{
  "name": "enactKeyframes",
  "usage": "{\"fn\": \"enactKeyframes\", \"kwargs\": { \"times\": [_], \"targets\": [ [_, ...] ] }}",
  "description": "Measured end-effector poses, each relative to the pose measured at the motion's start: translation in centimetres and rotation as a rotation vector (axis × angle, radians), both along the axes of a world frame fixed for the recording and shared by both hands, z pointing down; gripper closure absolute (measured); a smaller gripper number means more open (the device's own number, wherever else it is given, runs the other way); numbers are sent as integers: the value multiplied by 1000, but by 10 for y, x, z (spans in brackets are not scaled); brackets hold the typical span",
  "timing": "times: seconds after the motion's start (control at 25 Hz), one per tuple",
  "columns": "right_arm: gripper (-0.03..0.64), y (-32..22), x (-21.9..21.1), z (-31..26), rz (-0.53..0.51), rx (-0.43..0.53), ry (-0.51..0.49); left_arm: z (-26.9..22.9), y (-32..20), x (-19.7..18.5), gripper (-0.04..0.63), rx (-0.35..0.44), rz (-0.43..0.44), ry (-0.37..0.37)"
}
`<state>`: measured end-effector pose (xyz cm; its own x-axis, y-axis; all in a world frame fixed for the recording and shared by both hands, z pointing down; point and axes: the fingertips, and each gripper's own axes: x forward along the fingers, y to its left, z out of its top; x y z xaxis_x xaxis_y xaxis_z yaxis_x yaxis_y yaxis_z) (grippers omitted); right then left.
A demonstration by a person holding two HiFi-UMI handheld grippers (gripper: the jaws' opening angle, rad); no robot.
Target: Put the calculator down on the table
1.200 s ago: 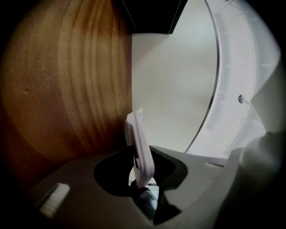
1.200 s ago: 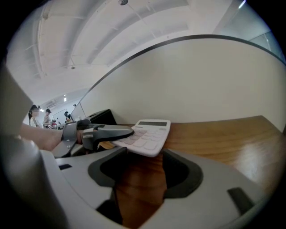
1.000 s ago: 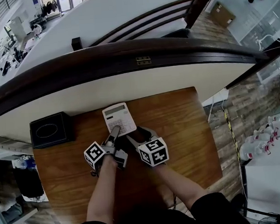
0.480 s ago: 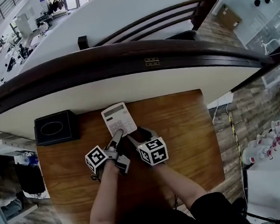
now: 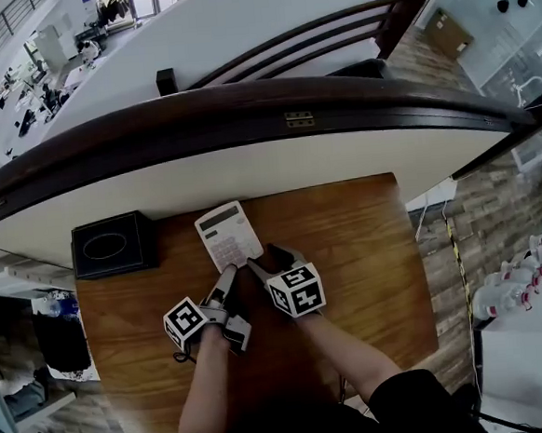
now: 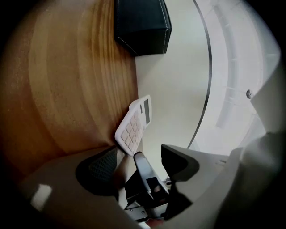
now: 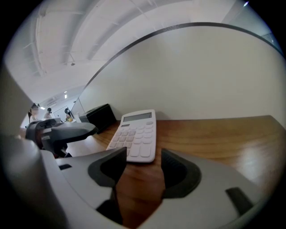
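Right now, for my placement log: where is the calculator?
In the head view, the calculator lies flat on the wooden table at its far edge by the white wall, right of the black box.

It looks like a big office. A calculator (image 5: 228, 235) lies on a wooden table (image 5: 348, 242) (a black box (image 5: 112, 244) too), and desks (image 5: 32, 90) full of stuff fill the upper left of the head view.

The left gripper (image 6: 139, 157) has just been opening its fingers; they stand wide apart with nothing gripped. Just past them the calculator (image 6: 134, 124) lies flat on the wooden tabletop (image 6: 67, 89), by the wall (image 6: 178, 85). A black box (image 6: 143, 24) sits farther along.
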<state>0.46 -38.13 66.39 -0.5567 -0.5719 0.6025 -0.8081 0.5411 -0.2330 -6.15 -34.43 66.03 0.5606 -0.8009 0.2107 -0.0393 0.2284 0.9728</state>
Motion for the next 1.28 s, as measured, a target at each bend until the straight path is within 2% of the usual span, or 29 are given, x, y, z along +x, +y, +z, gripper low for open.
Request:
{"fn": "enactKeyframes", "kwargs": {
  "times": [0.8, 1.08, 1.28],
  "targets": [
    [394, 14, -5, -4, -20, -21, -9, -2, -28, -29, 296, 54, -61, -110],
    [394, 26, 0, -14, -16, -9, -16, -9, -17, -21, 296, 103, 16, -220],
    [394, 40, 4, -35, -10, 17, -38, -30, -4, -19, 296, 177, 64, -332]
  ]
}}
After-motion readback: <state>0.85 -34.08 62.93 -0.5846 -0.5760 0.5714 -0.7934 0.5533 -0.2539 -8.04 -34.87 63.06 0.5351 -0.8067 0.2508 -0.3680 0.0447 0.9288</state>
